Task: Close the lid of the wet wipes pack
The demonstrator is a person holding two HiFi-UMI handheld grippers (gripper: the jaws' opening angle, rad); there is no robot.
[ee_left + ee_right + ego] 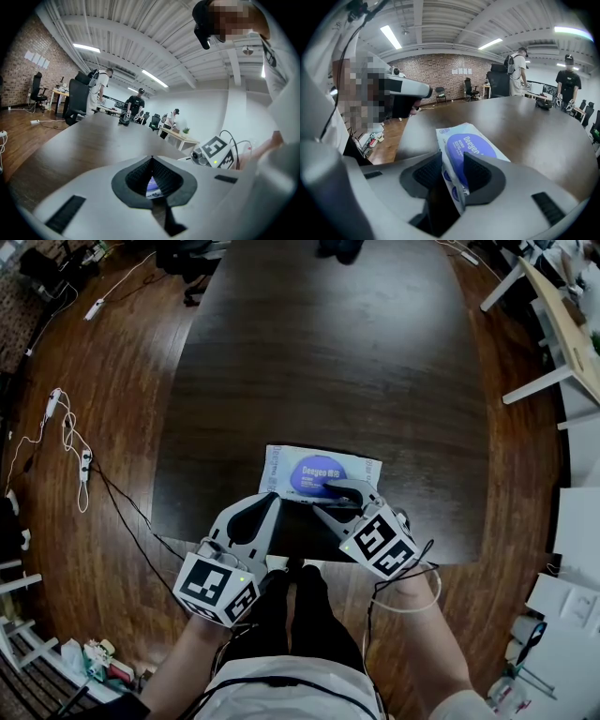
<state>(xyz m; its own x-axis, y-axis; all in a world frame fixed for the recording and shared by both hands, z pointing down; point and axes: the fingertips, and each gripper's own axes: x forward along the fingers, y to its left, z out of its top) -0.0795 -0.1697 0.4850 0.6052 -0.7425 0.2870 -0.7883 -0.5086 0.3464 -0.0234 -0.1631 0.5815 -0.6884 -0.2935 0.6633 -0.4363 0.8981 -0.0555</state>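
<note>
The wet wipes pack (319,472) lies flat near the front edge of the dark table (328,352); it is white with a blue oval lid (314,474) that looks flat against it. My right gripper (343,491) is shut on the pack's near edge, and in the right gripper view the pack (471,145) runs up between the two pads with the gripper (452,174) pinching it. Just left of the pack, my left gripper (270,499) is shut on nothing. In the left gripper view its tips (151,161) meet, and a sliver of the pack (153,187) shows through the gap behind them.
White cables and a power strip (66,432) lie on the wood floor at left. White desks (553,343) stand at right. Several people (136,105) and office chairs (77,101) are at the table's far end. My legs (295,615) are below the table edge.
</note>
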